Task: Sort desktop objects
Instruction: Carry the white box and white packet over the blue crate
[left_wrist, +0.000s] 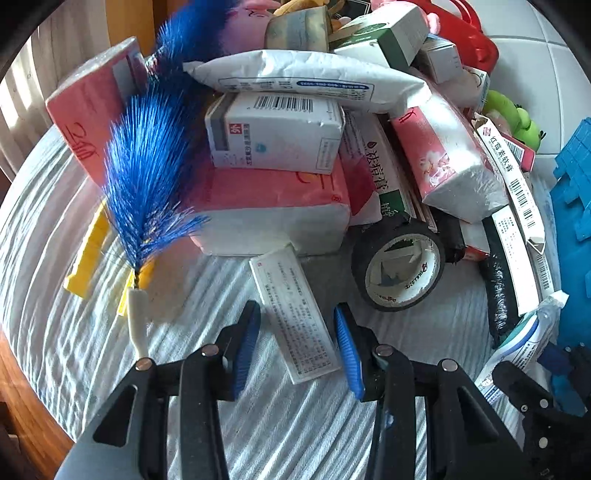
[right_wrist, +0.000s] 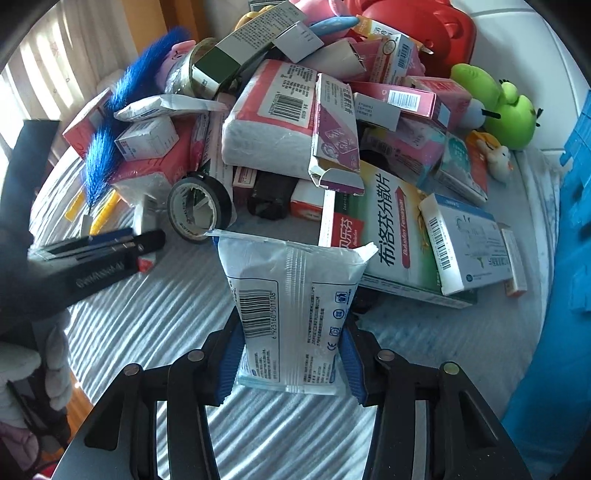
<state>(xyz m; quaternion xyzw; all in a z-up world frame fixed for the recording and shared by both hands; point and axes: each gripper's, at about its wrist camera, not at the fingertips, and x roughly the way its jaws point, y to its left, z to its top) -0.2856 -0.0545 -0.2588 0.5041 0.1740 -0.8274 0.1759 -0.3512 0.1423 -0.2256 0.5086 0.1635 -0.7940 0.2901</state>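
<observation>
My left gripper (left_wrist: 295, 314) points down at the striped cloth (left_wrist: 110, 369), open. A flat white printed box (left_wrist: 295, 317) lies on the cloth between its blue pads (left_wrist: 245, 350), which do not press on it. My right gripper (right_wrist: 291, 328) is shut on a white plastic pack with a barcode (right_wrist: 291, 295) and holds it upright just above the cloth. In the right wrist view the left gripper (right_wrist: 110, 254) shows at the left, low over the cloth beside the black tape roll (right_wrist: 201, 210). A gloved hand (right_wrist: 22, 369) holds it.
A big pile of medicine boxes (right_wrist: 384, 236) and pink tissue packs (left_wrist: 273, 206) fills the far side. The tape roll (left_wrist: 399, 273) lies right of the left gripper. A blue feather brush (left_wrist: 147, 184), a blue crate (right_wrist: 561, 258) and a green plush (right_wrist: 506, 107) surround it.
</observation>
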